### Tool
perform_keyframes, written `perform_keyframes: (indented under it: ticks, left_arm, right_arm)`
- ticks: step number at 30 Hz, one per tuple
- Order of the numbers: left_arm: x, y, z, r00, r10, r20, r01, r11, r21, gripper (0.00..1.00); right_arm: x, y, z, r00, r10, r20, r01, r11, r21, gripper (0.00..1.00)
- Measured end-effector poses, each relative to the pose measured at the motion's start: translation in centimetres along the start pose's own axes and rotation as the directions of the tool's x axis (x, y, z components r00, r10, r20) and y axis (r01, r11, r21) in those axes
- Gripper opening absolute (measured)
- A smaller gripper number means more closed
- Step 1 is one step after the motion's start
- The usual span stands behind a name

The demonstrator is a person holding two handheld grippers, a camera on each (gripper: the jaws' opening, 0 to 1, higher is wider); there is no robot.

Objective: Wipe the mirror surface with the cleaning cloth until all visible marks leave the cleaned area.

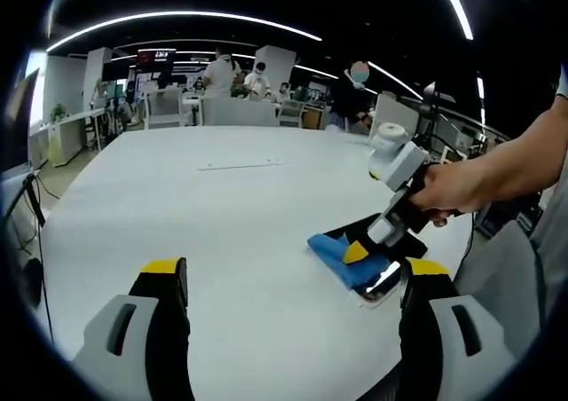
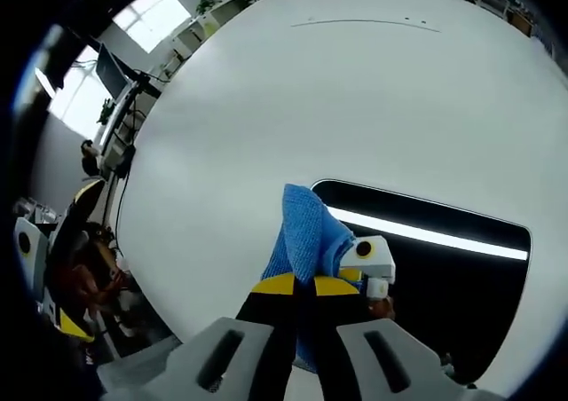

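We find the mirror (image 2: 426, 268) lying flat on the white table (image 2: 355, 90), close to the table's near edge, its dark glass throwing back a bright strip of ceiling light. The blue cloth (image 2: 306, 232) sits at the mirror's left end, bunched up and draped over that edge onto the table. Our right gripper (image 2: 302, 286) has its jaws pinched tight on the cloth, pressing it down toward the glass.

We judge the cloth soft and light, likely to fold or slip unless it is gripped on a thick bunch, as it is now. The mirror looks thin, smooth and breakable, and may slide on the table under a hard push, so gentle flat strokes suit it.

In the left gripper view, the right gripper (image 1: 357, 253) and the hand (image 1: 453, 192) holding it work over the mirror (image 1: 383, 281), while our left gripper (image 1: 293, 281) hangs wide apart and empty just beside the mirror. Beyond the table, people stand among desks.
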State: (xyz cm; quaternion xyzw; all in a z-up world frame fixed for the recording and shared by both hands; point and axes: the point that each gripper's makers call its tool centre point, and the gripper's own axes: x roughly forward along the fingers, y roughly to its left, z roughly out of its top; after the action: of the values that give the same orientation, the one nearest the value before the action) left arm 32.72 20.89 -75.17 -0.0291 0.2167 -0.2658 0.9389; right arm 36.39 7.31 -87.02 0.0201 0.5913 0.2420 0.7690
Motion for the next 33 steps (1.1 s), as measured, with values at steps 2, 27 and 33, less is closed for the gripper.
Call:
perform_keyframes:
  ticks: [2, 27, 33]
  left_arm:
    - [0.0, -0.3, -0.2, 1.0, -0.009, -0.005, 0.009, 1.0, 0.002, 0.99]
    - [0.5, -1.9, -0.5, 0.999, -0.037, -0.011, 0.037, 0.999, 0.005, 0.99]
    - [0.6, -2.1, -0.9, 0.999, -0.041, -0.019, 0.041, 0.999, 0.006, 0.99]
  right_arm:
    - [-0.1, -0.1, -0.1, 1.0, 0.006, 0.003, -0.006, 1.0, 0.003, 0.0]
    - [-1.9, -3.7, -1.4, 1.0, -0.004, 0.018, 0.003, 0.999, 0.043, 0.0]
    - [-2.1, -4.1, -1.5, 1.0, -0.011, 0.021, 0.01, 0.999, 0.04, 0.0]
